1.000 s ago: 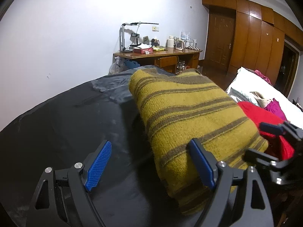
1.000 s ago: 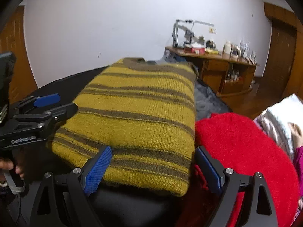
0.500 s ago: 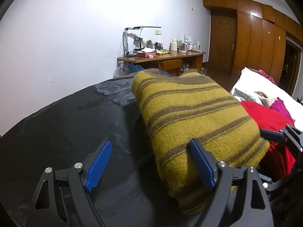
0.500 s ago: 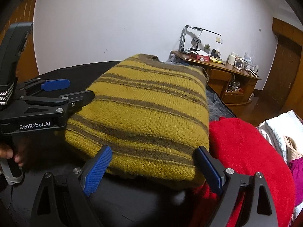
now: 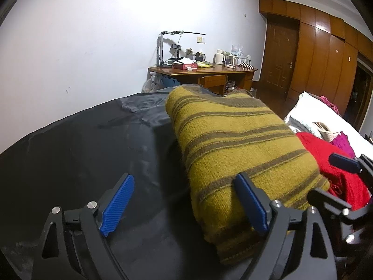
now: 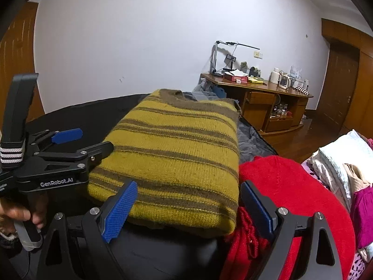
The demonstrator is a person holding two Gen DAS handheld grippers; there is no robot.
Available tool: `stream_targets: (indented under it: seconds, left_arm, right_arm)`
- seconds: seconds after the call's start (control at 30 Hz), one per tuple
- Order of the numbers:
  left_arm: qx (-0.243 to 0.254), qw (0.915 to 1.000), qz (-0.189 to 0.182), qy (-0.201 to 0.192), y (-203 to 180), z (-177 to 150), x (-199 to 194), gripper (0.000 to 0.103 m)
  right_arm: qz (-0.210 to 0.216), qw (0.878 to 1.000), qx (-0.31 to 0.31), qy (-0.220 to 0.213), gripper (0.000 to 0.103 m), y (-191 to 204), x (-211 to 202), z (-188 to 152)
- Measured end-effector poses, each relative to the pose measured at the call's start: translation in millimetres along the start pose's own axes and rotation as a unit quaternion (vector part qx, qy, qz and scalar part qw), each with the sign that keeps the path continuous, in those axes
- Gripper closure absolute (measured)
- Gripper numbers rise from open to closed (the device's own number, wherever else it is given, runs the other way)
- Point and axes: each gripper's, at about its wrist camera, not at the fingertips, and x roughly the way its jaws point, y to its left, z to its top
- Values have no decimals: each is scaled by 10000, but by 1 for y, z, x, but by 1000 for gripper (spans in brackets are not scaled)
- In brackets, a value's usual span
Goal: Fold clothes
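A folded mustard-yellow sweater with brown stripes (image 5: 237, 149) lies on a black cloth surface (image 5: 81, 154); it also shows in the right wrist view (image 6: 177, 154). My left gripper (image 5: 184, 203) is open and empty at the sweater's near left corner, its right finger beside the fold. It also shows in the right wrist view (image 6: 77, 144), held by a hand. My right gripper (image 6: 188, 207) is open and empty, just in front of the sweater's near edge. A red knit garment (image 6: 289, 200) lies against the sweater's right side.
A white bed (image 5: 326, 121) with a heap of clothes (image 6: 354, 182) stands at the right. A wooden desk (image 6: 256, 98) with a lamp, kettles and small items stands by the white wall. Wooden wardrobes and a door (image 5: 282, 58) are at the far right.
Both grippers have drawn back and risen a little from the sweater, so more of the room shows. The sweater has not moved. Both stay open.
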Motion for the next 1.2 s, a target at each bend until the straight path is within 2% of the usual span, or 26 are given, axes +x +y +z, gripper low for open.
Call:
stream_targets:
  seconds: [0.13,0.37,0.6,0.7,0.9,1.2]
  left_arm:
    - [-6,10000,16,-12,2,-1,1,8]
    - [0,10000,53,25,2,2,-1,5]
    - [142,9998,138,98,-5,7,-9,4]
    - [155,9996,191,118,-8,10,-12,1]
    - [300,9985,392,254,-19,10,-17,1]
    - [519,9981,167,301,-38,17,-27,1]
  right_arm:
    - [23,9993,-140,354,11,6,19,-8]
    - [-30,9990,-182,416,11,8,20,-8]
    - [-429,9985,-310,143,11,13,-2,3]
    - [-626,9974,-357,-14,11,14,-13,9]
    - [-731,9969,-213,-190,11,5,-26,15]
    - [-787,9964,-75,-292,11,-6,-33,16]
